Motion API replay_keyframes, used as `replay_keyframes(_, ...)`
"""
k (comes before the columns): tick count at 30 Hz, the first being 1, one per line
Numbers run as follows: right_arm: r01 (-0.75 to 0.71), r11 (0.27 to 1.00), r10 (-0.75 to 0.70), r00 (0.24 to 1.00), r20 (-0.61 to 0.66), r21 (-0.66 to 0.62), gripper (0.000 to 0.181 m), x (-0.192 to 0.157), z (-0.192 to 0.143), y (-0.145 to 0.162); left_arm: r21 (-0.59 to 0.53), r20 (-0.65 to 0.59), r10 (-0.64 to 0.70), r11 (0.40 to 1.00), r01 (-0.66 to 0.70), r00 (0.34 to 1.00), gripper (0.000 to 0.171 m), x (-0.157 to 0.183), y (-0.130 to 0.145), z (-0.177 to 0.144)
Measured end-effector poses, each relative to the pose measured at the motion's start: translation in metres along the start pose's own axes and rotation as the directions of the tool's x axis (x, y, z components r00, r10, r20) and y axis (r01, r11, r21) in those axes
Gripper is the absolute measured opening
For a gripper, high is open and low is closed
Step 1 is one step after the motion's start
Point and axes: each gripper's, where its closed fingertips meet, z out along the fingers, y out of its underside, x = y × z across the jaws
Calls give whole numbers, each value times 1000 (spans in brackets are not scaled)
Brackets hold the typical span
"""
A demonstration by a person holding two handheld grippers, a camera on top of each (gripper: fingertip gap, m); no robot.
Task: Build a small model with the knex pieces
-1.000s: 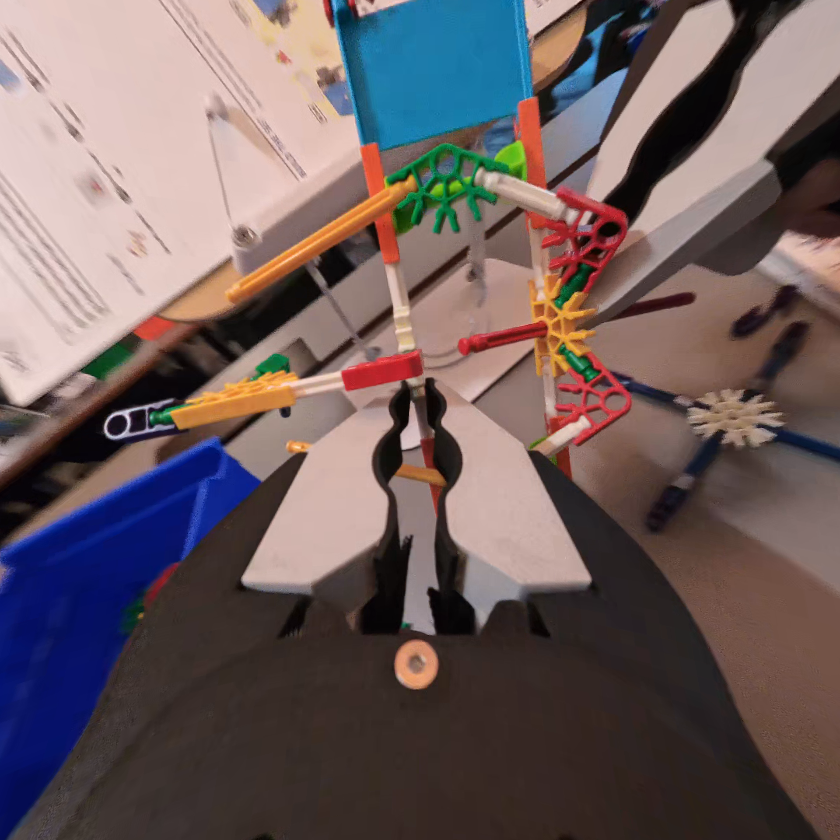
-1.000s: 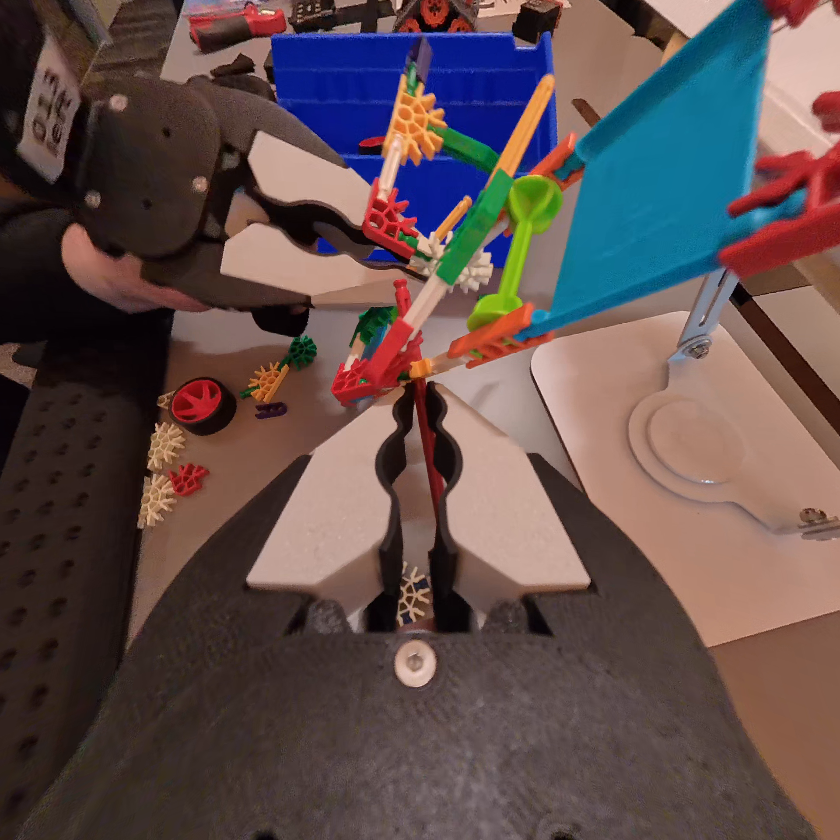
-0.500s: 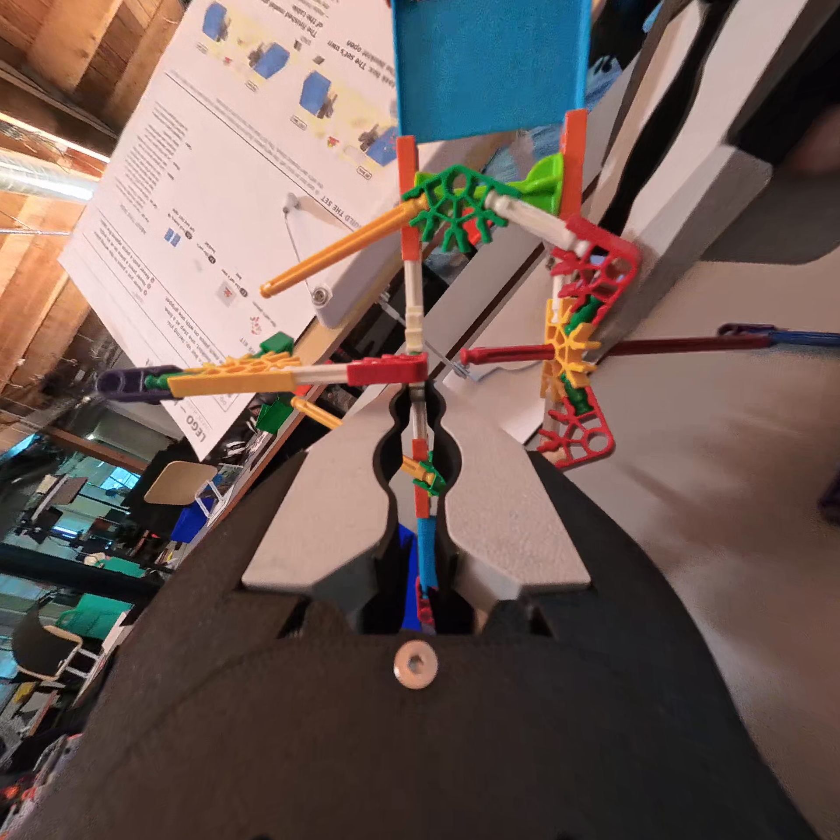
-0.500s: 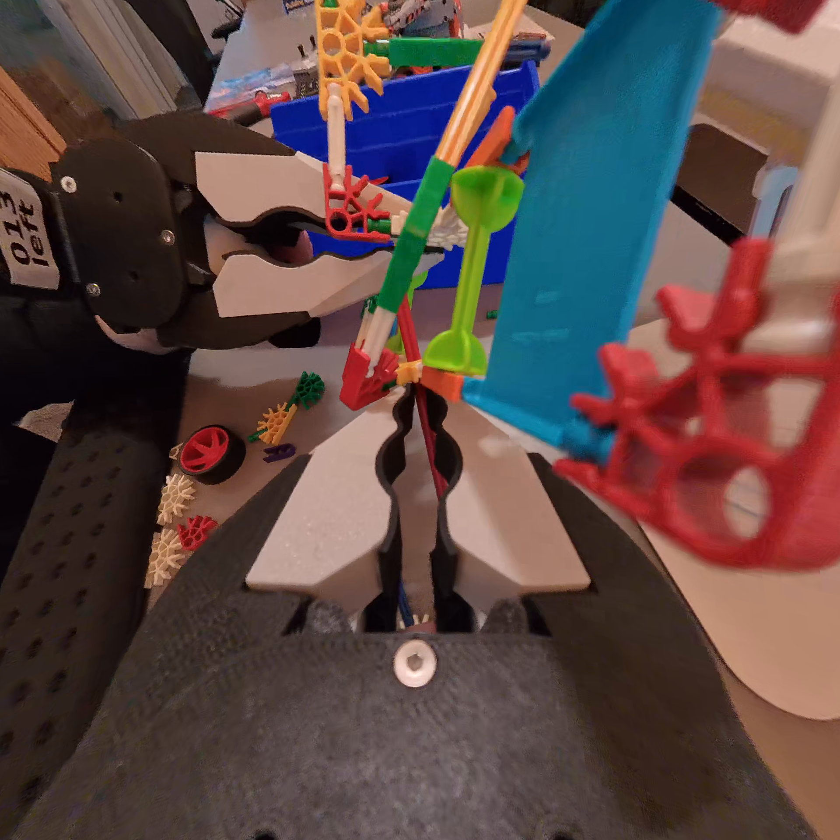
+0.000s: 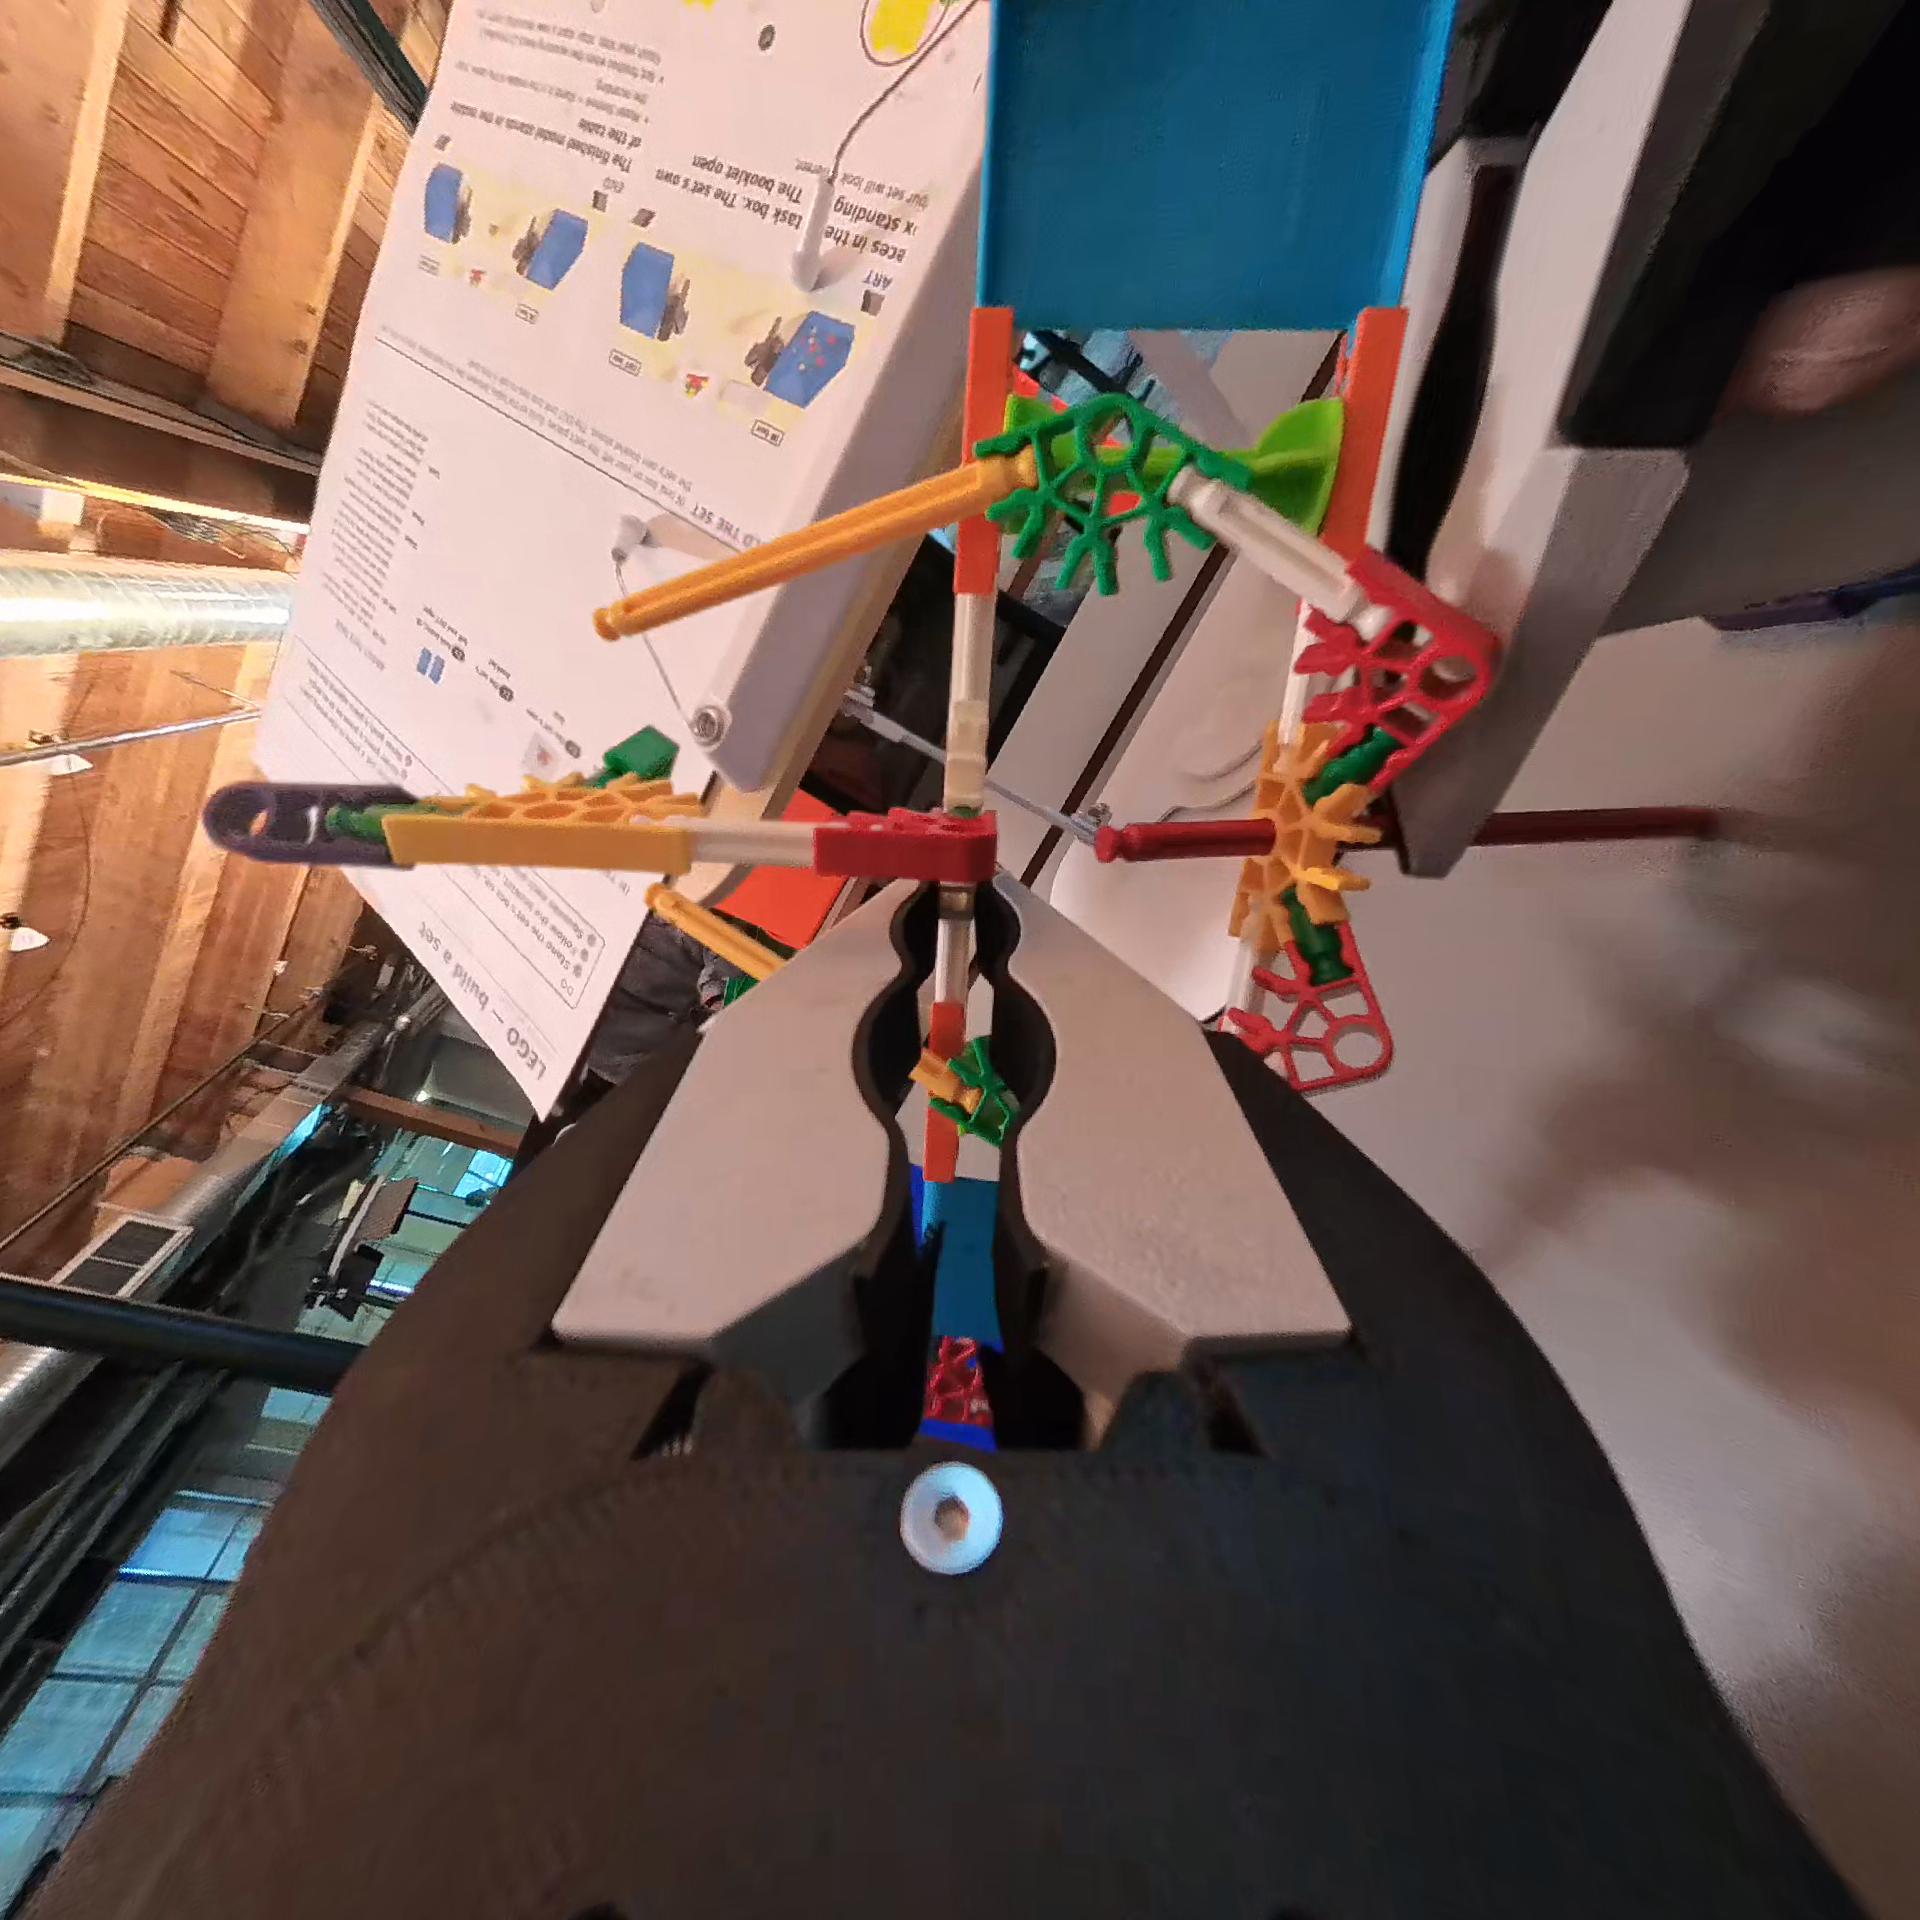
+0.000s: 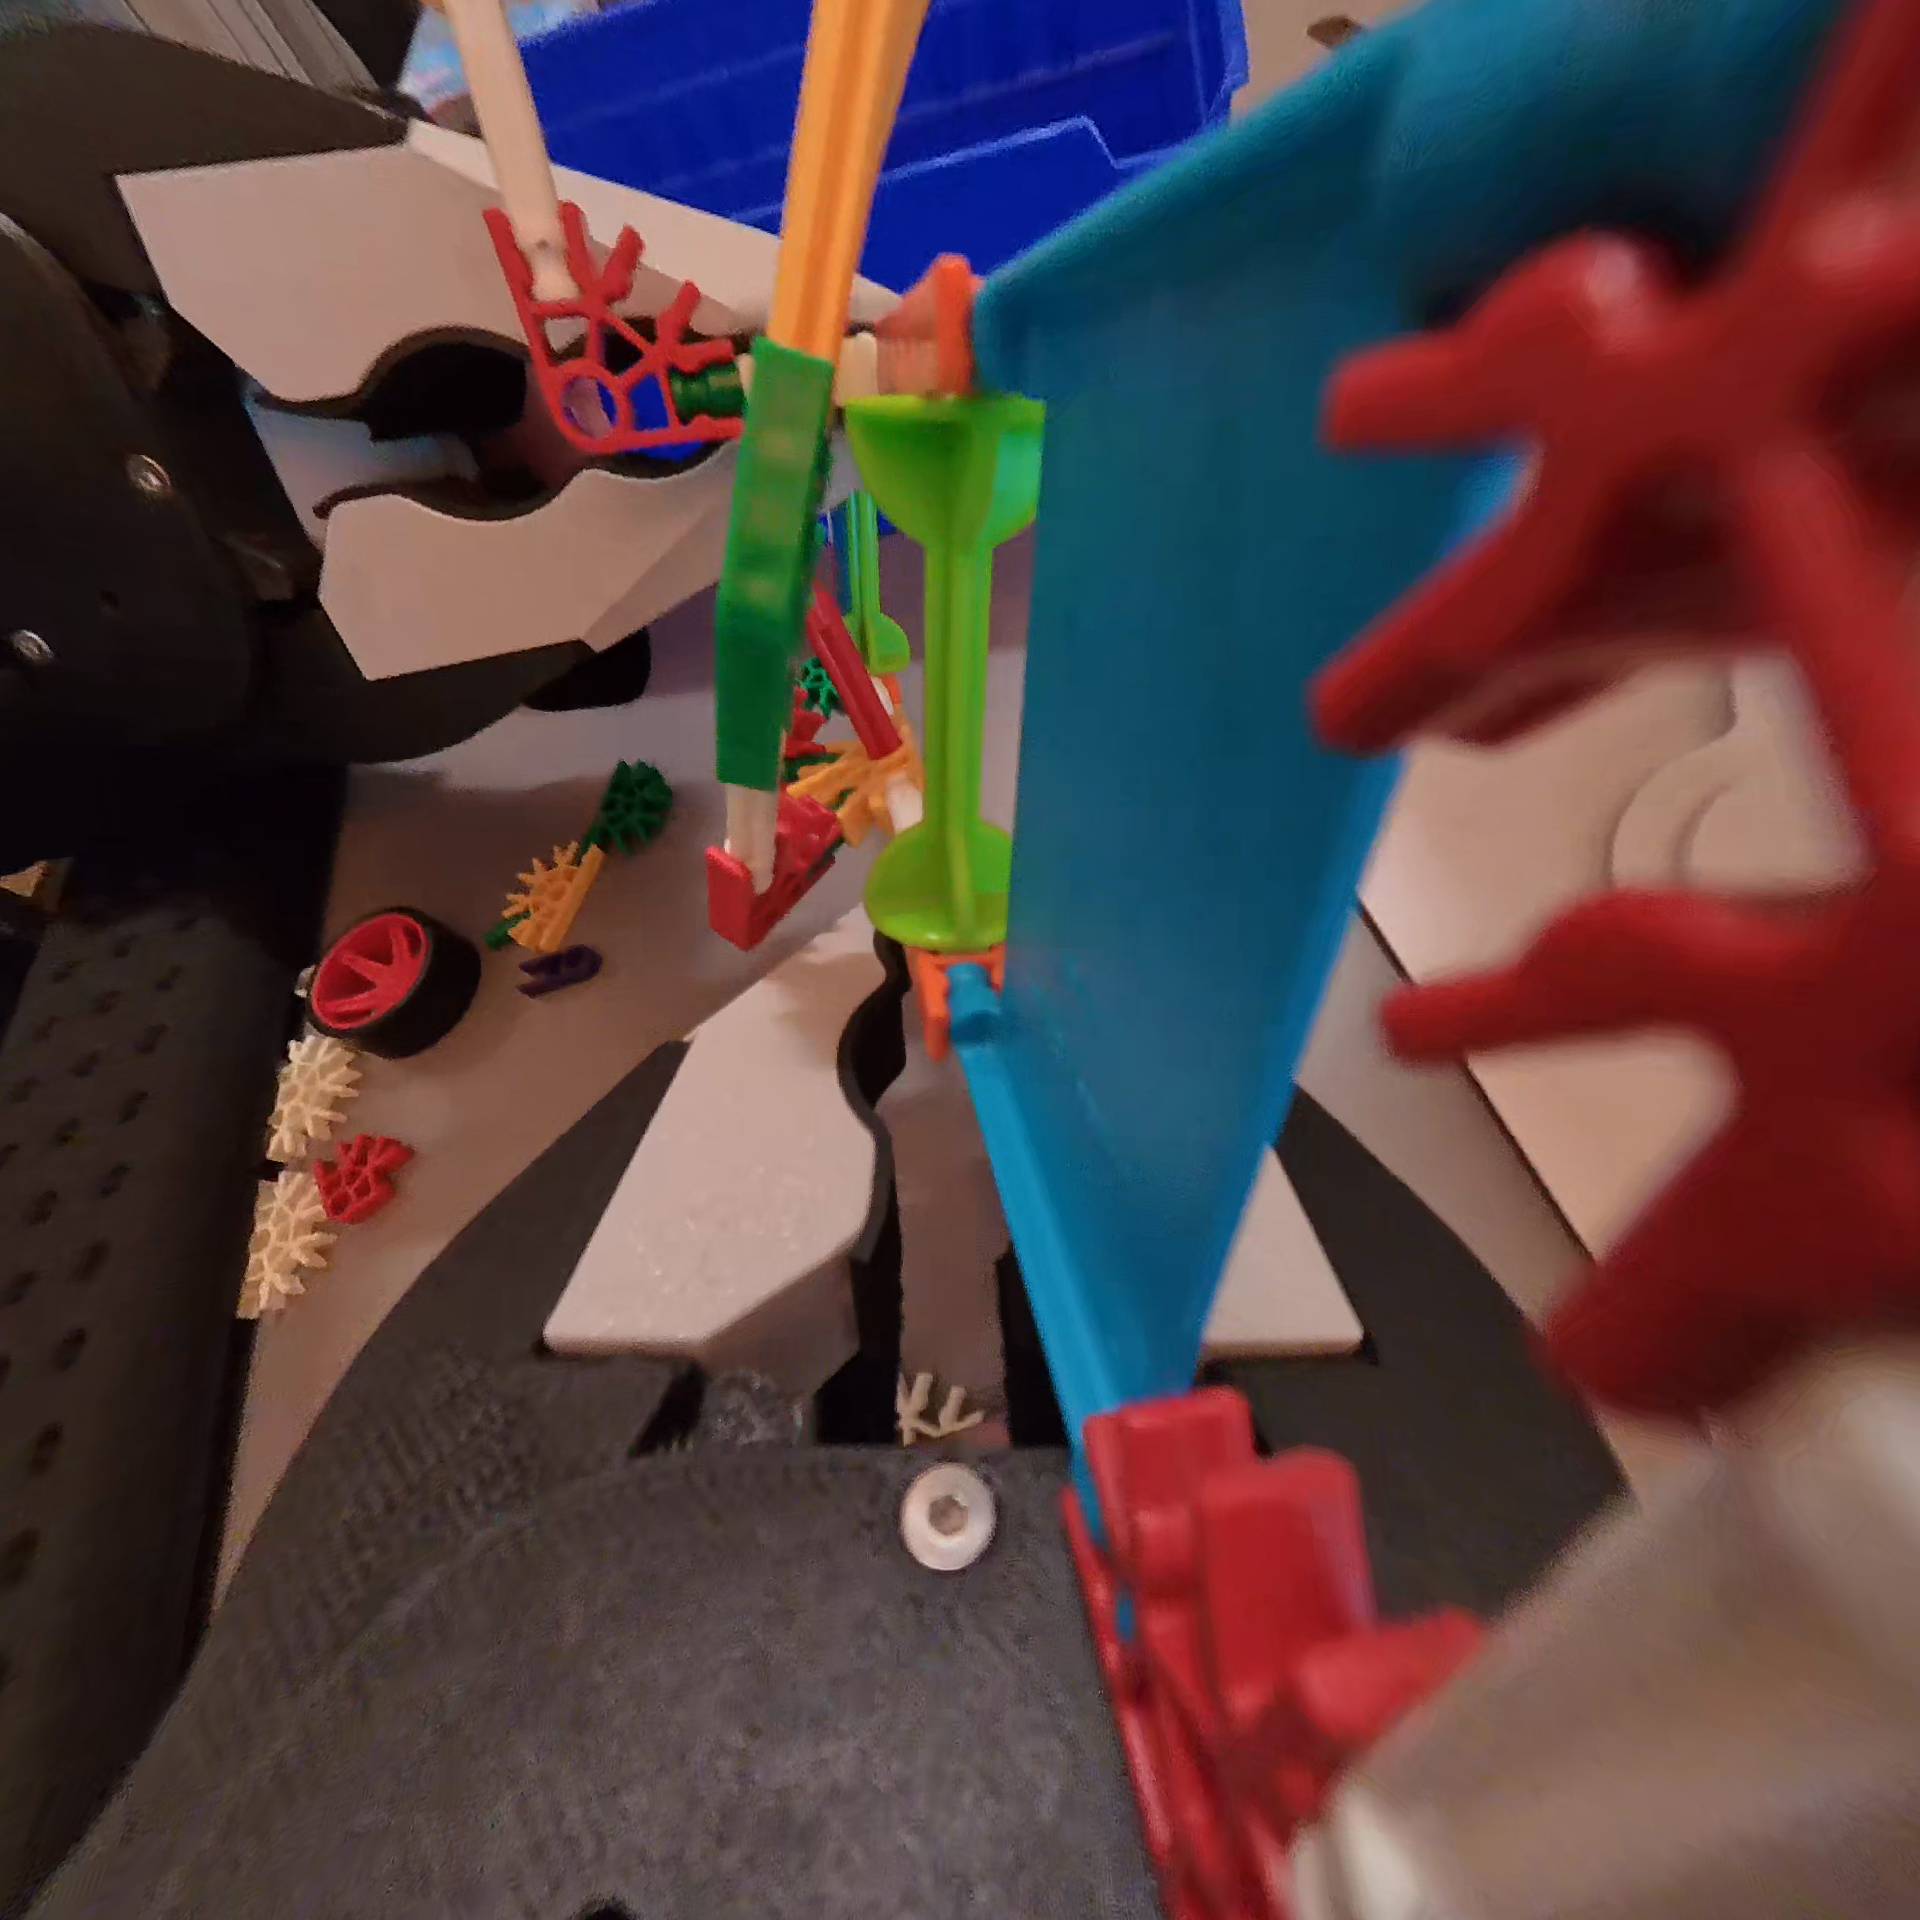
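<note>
Both grippers have tilted the rod-and-connector model (image 5: 1081, 665) upward, its blue panel (image 6: 1226, 644) now close to the right camera. Left gripper (image 5: 961, 935) stays clamped on a white rod; right gripper (image 6: 940, 997) seems closed on the dark red rod, though partly hidden.

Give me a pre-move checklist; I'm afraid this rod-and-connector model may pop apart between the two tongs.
1. Left tongs shut on the model's white rod: ok.
2. Right tongs shut on the dark red rod: ok.
3. Blue panel seated in both orange clips: ok.
4. Right wrist view clear: not ok, the blue panel and a red connector fill it.
5. Yellow rod fully seated in the green connector: cannot tell.
</note>
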Motion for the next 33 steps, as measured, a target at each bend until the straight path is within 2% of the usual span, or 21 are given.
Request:
replay_keyframes(4, -2, 1000, 2, 1000, -8, -24, 14, 3, 0, 5, 6, 5, -15, 1000, 15, 1000, 4, -1, 1, 0)
replay_keyframes(7, 37, 999, -38, 999, -32, -38, 14, 9, -2, 9, 7, -5, -82, 997, 82, 997, 4, -4, 4, 0)
replay_keyframes(11, 27, 999, -27, 1000, 2, -32, 16, 10, -7, 10, 6, -12, -150, 989, 150, 989, 4, -9, 10, 0)
replay_keyframes(17, 72, 994, -77, 996, -53, -81, 13, 20, -2, 19, 3, -22, -203, 979, 203, 979, 4, -10, 15, 1)
replay_keyframes(22, 15, 997, -18, 999, -32, -77, 17, 23, 0, 25, -4, -41, -258, 966, 258, 965, 4, -9, 18, 2)
replay_keyframes(28, 8, 995, -13, 999, -49, -99, 27, 30, 5, 33, -21, -48, -307, 952, 306, 951, 4, -10, 25, 4)
replay_keyframes(33, 13, 993, -17, 999, -32, -116, 25, 27, 9, 36, -39, -69, -401, 916, 399, 914, 5, -12, 34, 7)
